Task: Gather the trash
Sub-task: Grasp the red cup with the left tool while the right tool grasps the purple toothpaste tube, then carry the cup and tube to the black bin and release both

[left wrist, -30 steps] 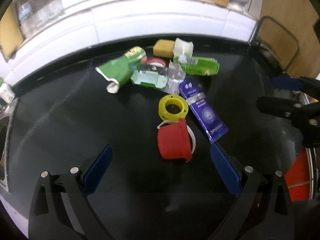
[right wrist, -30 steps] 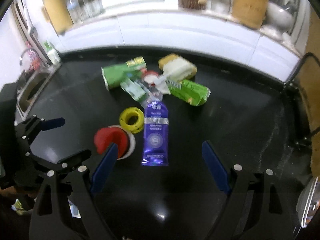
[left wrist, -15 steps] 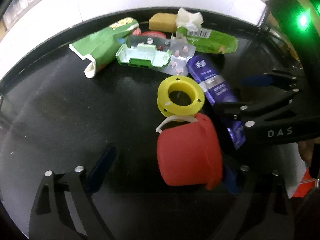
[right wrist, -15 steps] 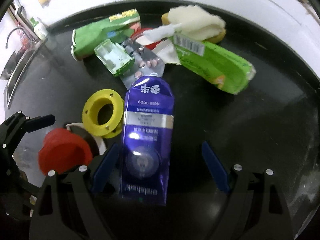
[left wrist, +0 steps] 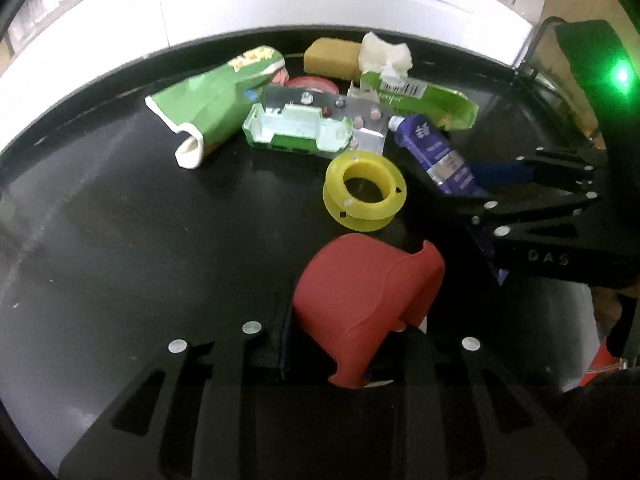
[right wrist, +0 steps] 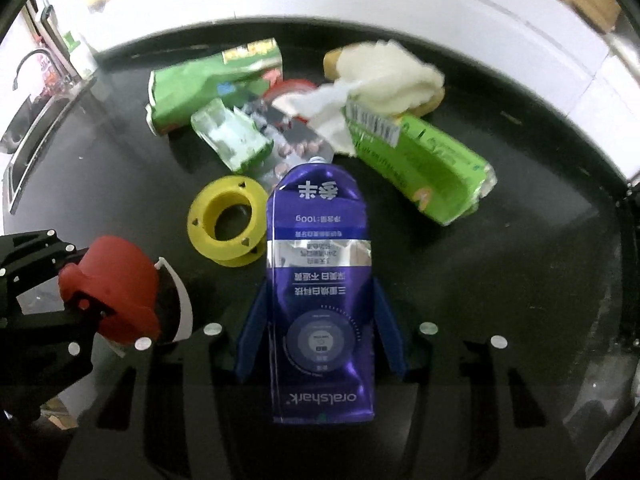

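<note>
Red cup (left wrist: 366, 300) between closing left gripper (left wrist: 348, 344) fingers

Purple toothpaste tube (right wrist: 320, 292) between my right jaws: "oralshark" at flat end, "100g" near neck, Chinese lines upside down; letters "DAS" on my right gripper (left wrist: 500, 178) body, seen from left camera; barcode on light green wrapper (right wrist: 416, 156), digits unreadable.

Both views are bowed by the fisheye lens, with dark vignetting at the corners. The glossy black tabletop (right wrist: 520, 280) is dimly lit and carries soft streaks of reflected light. The white wall (left wrist: 280, 4) is overexposed. A green lamp (left wrist: 622, 76) flares at the right edge. Slight softness is seen throughout.
</note>
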A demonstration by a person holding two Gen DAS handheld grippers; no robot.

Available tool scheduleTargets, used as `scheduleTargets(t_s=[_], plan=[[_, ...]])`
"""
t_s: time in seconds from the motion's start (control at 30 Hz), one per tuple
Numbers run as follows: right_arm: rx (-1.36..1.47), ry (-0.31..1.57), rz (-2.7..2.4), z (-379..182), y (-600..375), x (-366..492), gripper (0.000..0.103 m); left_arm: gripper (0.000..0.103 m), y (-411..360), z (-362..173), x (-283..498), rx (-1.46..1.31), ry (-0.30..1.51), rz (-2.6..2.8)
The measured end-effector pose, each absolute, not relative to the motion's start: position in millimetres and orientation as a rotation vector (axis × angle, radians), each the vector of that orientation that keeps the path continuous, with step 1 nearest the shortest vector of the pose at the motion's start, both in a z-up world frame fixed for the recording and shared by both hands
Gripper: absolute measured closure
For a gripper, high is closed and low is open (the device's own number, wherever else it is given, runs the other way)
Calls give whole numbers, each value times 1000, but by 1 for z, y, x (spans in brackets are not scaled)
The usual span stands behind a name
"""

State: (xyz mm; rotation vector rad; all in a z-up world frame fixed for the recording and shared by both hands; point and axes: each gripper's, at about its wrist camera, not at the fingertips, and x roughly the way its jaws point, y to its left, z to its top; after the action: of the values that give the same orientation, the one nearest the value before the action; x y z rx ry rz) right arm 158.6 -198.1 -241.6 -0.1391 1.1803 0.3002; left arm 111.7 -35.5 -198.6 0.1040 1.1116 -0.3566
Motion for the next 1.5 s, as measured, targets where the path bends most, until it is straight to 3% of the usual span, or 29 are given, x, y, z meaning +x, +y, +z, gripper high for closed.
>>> scheduleTargets(t_s=[0.53, 0.77, 1.1, 1.5], plan=[[-151, 1077, 333, -183, -204, 121, 52, 79, -25, -164, 83, 101, 1066, -253], [-178, 995, 443, -137, -164, 99, 52, 79, 16, -124, 54, 38, 1020, -120], [-299, 917, 835, -96, 0, 45, 52, 79, 160, -81, -61, -135, 958, 290], [-489, 1001, 1359, -133, 251, -85, 52, 79, 327, -125, -251, -428, 989, 760]])
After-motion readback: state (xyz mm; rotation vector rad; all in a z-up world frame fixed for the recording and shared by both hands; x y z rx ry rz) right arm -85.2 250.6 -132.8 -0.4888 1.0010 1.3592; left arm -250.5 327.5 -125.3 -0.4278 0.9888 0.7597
